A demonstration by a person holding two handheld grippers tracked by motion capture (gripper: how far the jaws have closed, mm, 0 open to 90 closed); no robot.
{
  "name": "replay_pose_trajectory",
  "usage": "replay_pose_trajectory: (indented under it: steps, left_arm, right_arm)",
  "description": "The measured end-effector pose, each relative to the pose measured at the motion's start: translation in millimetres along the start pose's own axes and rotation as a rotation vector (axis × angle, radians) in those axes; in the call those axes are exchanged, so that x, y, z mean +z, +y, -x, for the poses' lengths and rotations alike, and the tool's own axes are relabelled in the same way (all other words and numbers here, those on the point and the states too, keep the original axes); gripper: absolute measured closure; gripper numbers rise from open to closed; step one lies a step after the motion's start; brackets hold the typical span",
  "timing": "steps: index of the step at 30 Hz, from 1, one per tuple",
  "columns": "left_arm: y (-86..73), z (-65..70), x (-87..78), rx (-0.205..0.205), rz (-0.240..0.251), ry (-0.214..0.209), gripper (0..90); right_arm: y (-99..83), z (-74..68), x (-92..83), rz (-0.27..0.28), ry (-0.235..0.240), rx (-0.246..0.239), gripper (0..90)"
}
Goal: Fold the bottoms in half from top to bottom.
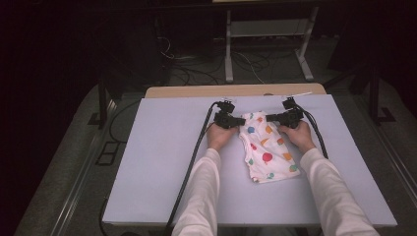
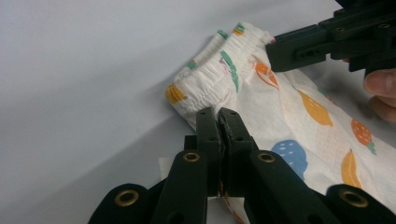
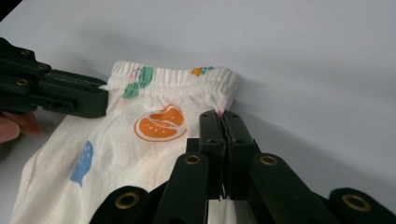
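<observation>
A small white garment printed with coloured fruit lies folded on the pale table, its elastic waistband at the far end. My left gripper is shut on the waistband's left corner; in the left gripper view the jaws pinch the gathered cloth. My right gripper is shut on the opposite corner, and the right gripper view shows its jaws closed on the fabric edge beside an orange-slice print. Each gripper view also shows the other gripper's black jaw at the waistband.
Black cables trail from both grippers down the table toward the person. Behind the table stand a white frame's legs and loose wires on the floor. Bare table surface lies left of the garment.
</observation>
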State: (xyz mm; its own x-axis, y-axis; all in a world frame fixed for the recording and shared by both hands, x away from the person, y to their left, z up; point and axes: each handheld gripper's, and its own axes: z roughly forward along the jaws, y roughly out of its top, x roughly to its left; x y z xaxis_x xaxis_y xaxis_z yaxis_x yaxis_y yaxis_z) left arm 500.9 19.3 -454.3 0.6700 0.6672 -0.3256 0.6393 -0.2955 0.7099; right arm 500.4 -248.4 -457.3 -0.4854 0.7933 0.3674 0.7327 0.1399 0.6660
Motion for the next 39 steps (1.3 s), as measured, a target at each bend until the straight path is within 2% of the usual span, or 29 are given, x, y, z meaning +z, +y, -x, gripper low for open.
replay_pose_trajectory:
  steps: [6, 12, 16, 25, 29, 35, 39]
  left_arm:
    - [3.9, 4.0, -2.3, 0.052, -0.005, 0.022, 87.7]
    - [8.0, 10.4, -5.7, 0.069, 0.021, 0.019, 87.8]
    - [10.8, 16.6, -9.6, 0.114, 0.039, 0.024, 87.8]
    - [13.4, 31.4, -17.1, 0.132, 0.079, 0.007, 87.7]
    - [11.5, 36.7, -19.9, 0.147, 0.098, -0.003, 87.8]
    - [8.1, 42.0, -23.1, 0.149, 0.117, -0.010, 87.8]
    - [4.3, 45.5, -30.6, 0.158, 0.137, -0.016, 87.8]
  right_arm:
    - [0.9, 0.9, -6.6, 0.004, 0.004, 0.032, 87.2]
    - [2.3, 0.6, -17.2, 0.039, -0.020, 0.052, 87.3]
    - [0.4, 1.5, -21.9, 0.057, -0.021, 0.062, 87.3]
    - [-4.3, -1.9, -37.2, 0.128, -0.012, 0.000, 87.3]
    - [-7.9, -1.1, -44.1, 0.152, 0.012, 0.001, 87.3]
    - [-14.5, -0.7, -52.2, 0.182, 0.041, 0.002, 87.3]
    - [-19.6, -2.0, -54.4, 0.192, 0.065, -0.001, 87.3]
